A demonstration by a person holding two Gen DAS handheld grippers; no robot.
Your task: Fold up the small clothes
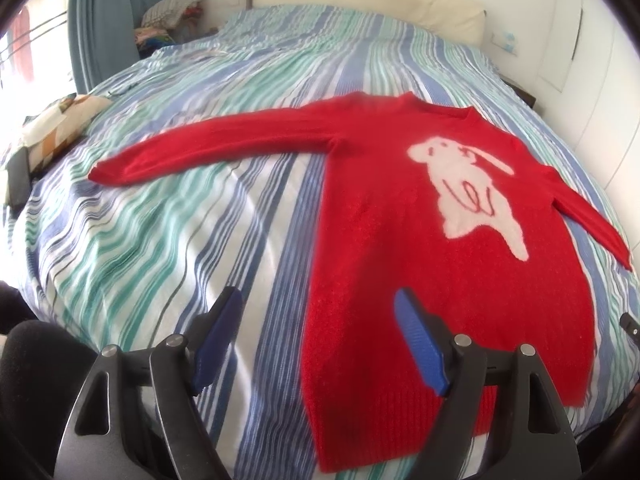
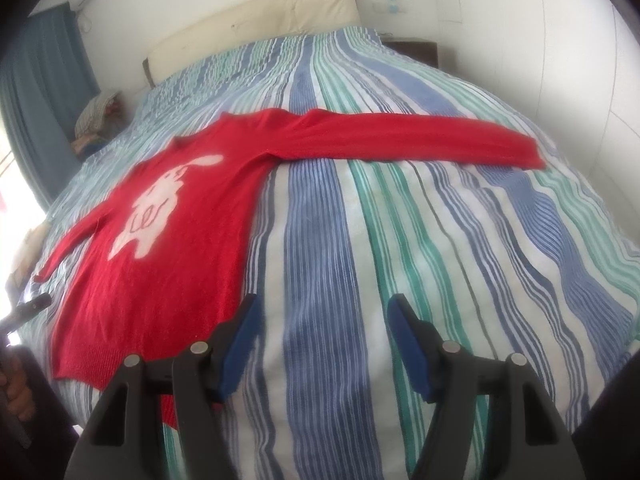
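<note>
A small red sweater (image 1: 380,240) with a white animal figure on its chest lies flat, front up, on the striped bed. Both sleeves are spread out sideways. It also shows in the right wrist view (image 2: 192,232). My left gripper (image 1: 318,308) is open and empty, above the sweater's left hem edge. My right gripper (image 2: 322,314) is open and empty, above the bedspread just right of the sweater's hem. One long sleeve (image 2: 420,140) stretches to the right across the bed.
The bed has a blue, green and white striped cover (image 1: 180,240). A cream headboard (image 1: 360,0) stands at the far end. A patterned cushion (image 1: 60,120) lies at the left edge. A pile of clothes (image 1: 168,16) sits by the blue curtain.
</note>
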